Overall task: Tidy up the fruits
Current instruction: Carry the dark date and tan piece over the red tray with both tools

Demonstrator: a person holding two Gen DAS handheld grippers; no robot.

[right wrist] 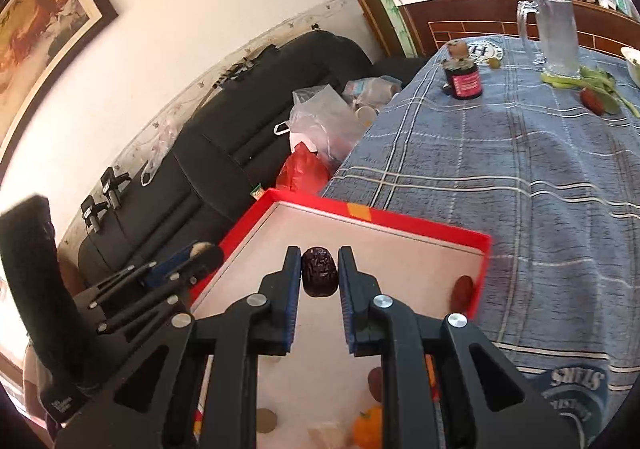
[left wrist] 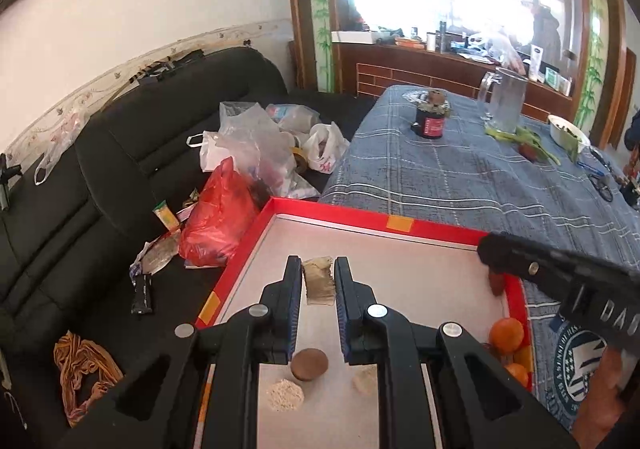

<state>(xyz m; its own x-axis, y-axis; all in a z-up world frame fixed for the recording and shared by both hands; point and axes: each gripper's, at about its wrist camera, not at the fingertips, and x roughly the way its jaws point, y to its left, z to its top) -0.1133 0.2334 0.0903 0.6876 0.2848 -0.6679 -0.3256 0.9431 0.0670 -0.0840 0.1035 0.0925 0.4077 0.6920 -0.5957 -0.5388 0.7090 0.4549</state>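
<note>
Left gripper: the left gripper [left wrist: 319,281] is being held above the red-rimmed tray [left wrist: 360,217], its two fingers closed in on a pale, tan, block-shaped piece [left wrist: 319,280], which is being pinched between the blue pads over the far part of the tray floor.

Right gripper: the right gripper [right wrist: 319,273] is being held over the same tray [right wrist: 420,225], its fingers narrowed onto a dark, wrinkled date [right wrist: 319,269] that is being gripped at the fingertips.

Tray: it is being shown lying at the near edge of the table, on the blue plaid cloth [left wrist: 460,177], with its left side overhanging toward the black sofa [left wrist: 120,153].

Fruits in the tray: oranges [left wrist: 506,333] are being seen gathered against the right wall in the left wrist view; a reddish date [right wrist: 463,291] is lying near the far right corner in the right wrist view; a round brown piece [left wrist: 309,364] and a pale crumbly lump [left wrist: 285,393] are lying on the floor below the left gripper's fingers.

Table beyond: a dark jar [left wrist: 430,121], a clear glass mug [left wrist: 505,101], green stalks [left wrist: 528,137] and a white bowl [left wrist: 568,133] are being seen standing well apart from the tray.

Sofa: plastic bags [left wrist: 256,141] and a red bag [left wrist: 218,217] are being seen heaped just beside the tray's left edge.
</note>
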